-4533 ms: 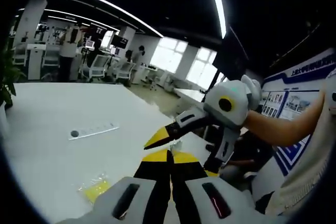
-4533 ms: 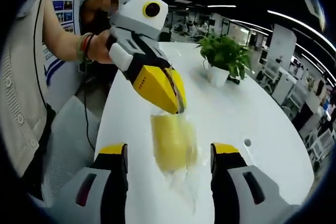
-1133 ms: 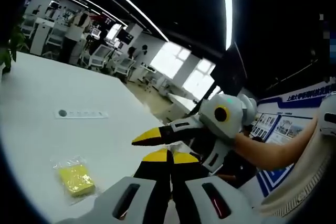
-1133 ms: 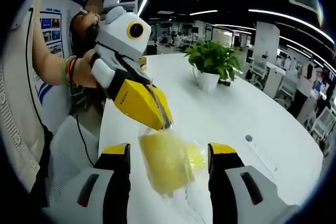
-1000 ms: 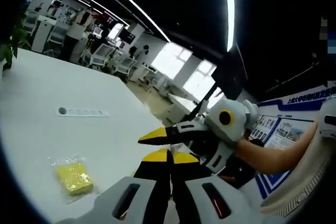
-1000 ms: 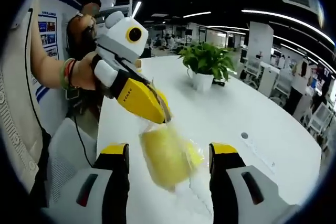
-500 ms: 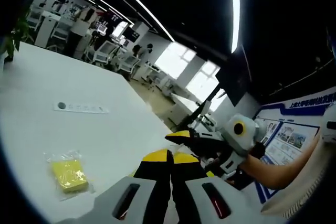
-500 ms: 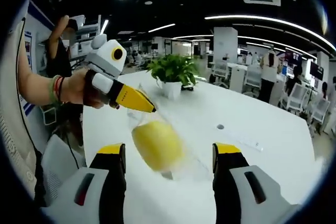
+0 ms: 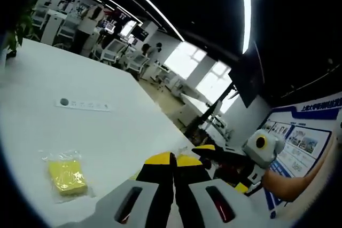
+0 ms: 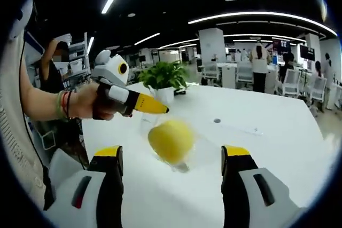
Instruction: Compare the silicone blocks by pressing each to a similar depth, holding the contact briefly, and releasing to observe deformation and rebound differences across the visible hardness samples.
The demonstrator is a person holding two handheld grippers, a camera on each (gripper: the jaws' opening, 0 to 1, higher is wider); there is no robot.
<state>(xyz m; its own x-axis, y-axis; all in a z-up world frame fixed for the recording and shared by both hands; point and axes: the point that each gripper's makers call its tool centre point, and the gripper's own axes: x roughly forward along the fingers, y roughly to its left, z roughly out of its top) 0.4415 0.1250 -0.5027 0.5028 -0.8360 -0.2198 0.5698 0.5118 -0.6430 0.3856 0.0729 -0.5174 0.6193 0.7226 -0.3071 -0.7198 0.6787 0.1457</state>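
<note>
My left gripper [image 9: 173, 158] is shut, its yellow tips pressed together. In the right gripper view that left gripper [image 10: 162, 110] comes in from the left, pinching the top of a clear bag with a yellow silicone block [image 10: 171, 141] that hangs above the white table [image 10: 278, 132]. My right gripper [image 10: 172, 156] is open, its jaws wide apart on either side of the hanging block and not touching it. A second bagged yellow block [image 9: 65, 175] lies on the table at the left. The right gripper [image 9: 207, 149] reaches in from the right.
A potted plant [image 10: 163, 76] stands on the table behind the left gripper. A long white strip [image 9: 85, 104] lies flat further out on the table top [image 9: 112, 137]. A person's forearm [image 10: 51, 105] holds the left gripper. Office chairs and people [image 10: 256, 54] are far behind.
The two grippers have drawn apart: the right one now sits farther right and lower in the left view. The bagged block hangs higher and swings, still in the left gripper. Both cameras tilted upward.
</note>
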